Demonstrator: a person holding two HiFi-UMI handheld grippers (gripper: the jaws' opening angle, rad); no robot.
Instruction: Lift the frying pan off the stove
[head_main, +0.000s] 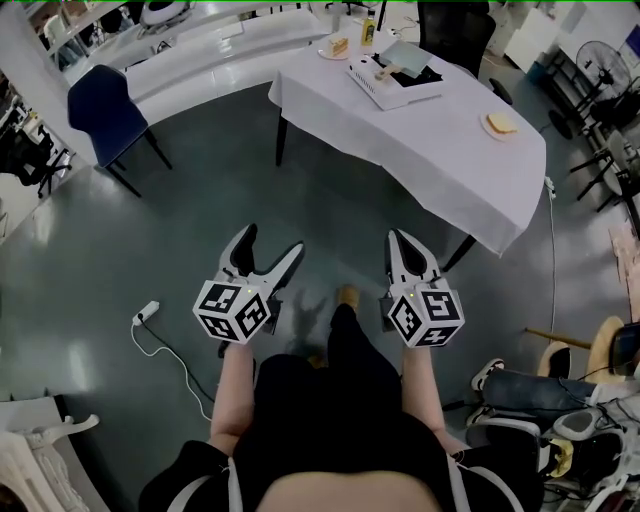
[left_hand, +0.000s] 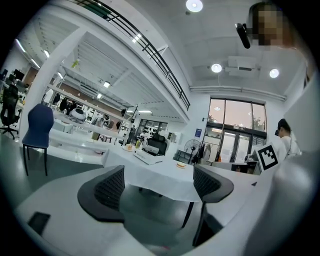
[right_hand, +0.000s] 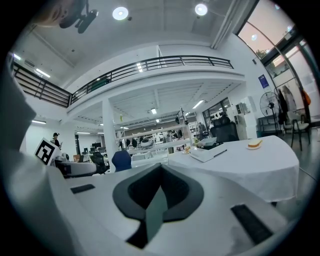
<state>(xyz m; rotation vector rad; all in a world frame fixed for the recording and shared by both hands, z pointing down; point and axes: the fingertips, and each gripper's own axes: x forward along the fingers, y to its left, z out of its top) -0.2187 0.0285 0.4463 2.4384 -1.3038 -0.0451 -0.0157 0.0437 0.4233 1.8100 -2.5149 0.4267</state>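
Note:
On the table with the white cloth (head_main: 450, 160), at its far end, stands a white stove (head_main: 388, 85) with the flat grey frying pan (head_main: 404, 58) on top. The stove (left_hand: 147, 158) shows small in the left gripper view, and the stove (right_hand: 208, 153) again in the right gripper view. Both grippers hang over the grey floor, well short of the table. My left gripper (head_main: 270, 242) (left_hand: 159, 186) is open and holds nothing. My right gripper (head_main: 401, 240) (right_hand: 159, 187) is shut with nothing in it.
Plates with food sit at the table's far corner (head_main: 337, 47) and right edge (head_main: 499, 124), beside a yellow bottle (head_main: 369, 30). A blue chair (head_main: 105, 110) stands to the left. A power strip with cable (head_main: 147, 312) lies on the floor. A seated person's legs (head_main: 520, 388) are at the lower right.

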